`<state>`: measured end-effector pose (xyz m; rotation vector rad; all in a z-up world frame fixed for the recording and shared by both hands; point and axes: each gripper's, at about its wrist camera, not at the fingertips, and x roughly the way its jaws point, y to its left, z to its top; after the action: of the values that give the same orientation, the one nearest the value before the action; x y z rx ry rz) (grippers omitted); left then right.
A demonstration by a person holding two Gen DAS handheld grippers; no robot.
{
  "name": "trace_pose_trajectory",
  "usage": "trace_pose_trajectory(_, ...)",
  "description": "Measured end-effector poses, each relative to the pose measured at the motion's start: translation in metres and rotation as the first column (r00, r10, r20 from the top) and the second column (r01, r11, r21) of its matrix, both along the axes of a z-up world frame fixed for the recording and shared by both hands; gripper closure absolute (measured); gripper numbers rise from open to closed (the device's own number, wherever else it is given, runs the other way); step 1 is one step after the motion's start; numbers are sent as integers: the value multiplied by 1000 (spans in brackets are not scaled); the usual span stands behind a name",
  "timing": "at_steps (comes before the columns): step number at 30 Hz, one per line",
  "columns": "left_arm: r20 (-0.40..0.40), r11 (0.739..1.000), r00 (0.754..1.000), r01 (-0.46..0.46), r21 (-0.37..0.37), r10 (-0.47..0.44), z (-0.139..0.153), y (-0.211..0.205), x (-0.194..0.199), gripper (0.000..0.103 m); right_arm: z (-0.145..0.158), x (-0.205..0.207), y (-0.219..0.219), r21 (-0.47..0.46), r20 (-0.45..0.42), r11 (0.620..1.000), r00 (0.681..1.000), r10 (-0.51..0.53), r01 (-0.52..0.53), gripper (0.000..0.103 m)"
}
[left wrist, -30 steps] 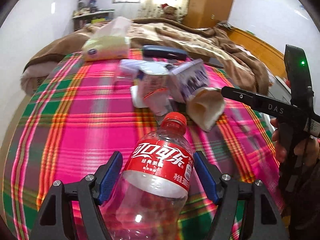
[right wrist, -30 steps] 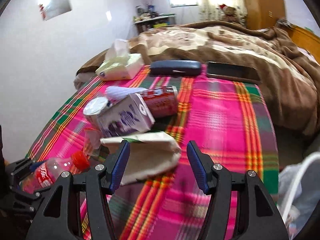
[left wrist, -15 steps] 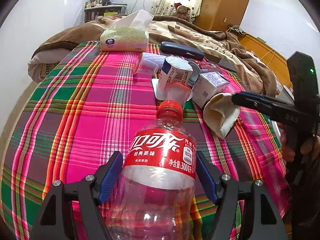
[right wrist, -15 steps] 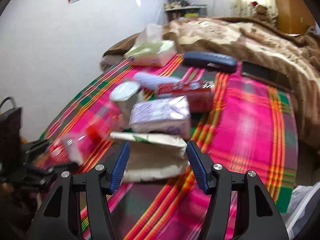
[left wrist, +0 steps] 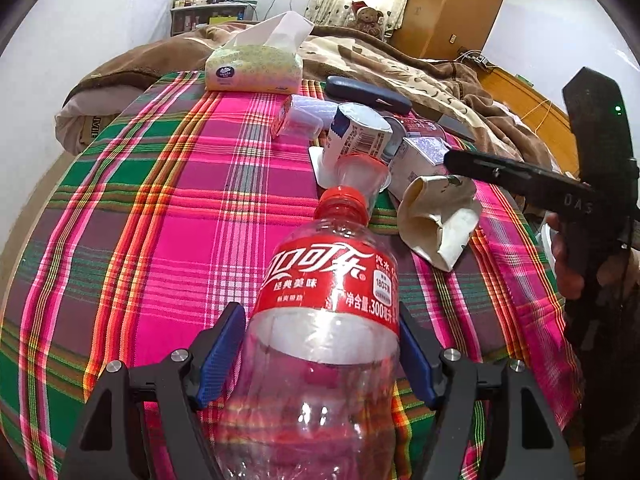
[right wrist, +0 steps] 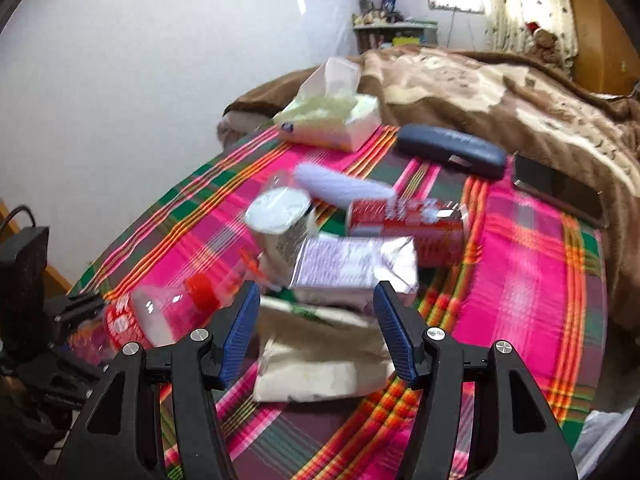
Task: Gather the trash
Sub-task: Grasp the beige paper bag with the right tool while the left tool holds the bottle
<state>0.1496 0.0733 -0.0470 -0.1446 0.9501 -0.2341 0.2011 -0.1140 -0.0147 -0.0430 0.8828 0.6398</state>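
My left gripper [left wrist: 322, 348] clamps an empty Coca-Cola bottle [left wrist: 328, 320], label reading 300; my right gripper [right wrist: 316, 334], "DAS"-marked, hangs open around a paper bag [right wrist: 320, 356].

bottle [left wrist: 320, 320]: clear, red cap and label, white lettering | bedcover [left wrist: 160, 240]: pink-green-orange plaid | paper bag [left wrist: 438, 220]: cream | case [left wrist: 366, 94]: dark blue | blanket [right wrist: 500, 92]: brown-beige pattern

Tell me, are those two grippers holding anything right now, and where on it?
The left gripper holds the empty cola bottle across its clear body, just below the red label. The right gripper straddles the crumpled paper bag; jaws open, no grip.
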Motion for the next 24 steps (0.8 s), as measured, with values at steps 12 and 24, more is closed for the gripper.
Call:
trace_pose_trajectory(12, 7, 1000, 1000, -17, -13, 17, 3, 8, 2, 30, 1, -40, 13, -205, 9, 966, 987, 161, -156, 42)
trace_pose_trajectory(24, 2, 999, 1000, -25, -21, 25, 5, 13, 6, 30, -14, -12, 18, -262, 56, 959, 990, 130, -111, 41)
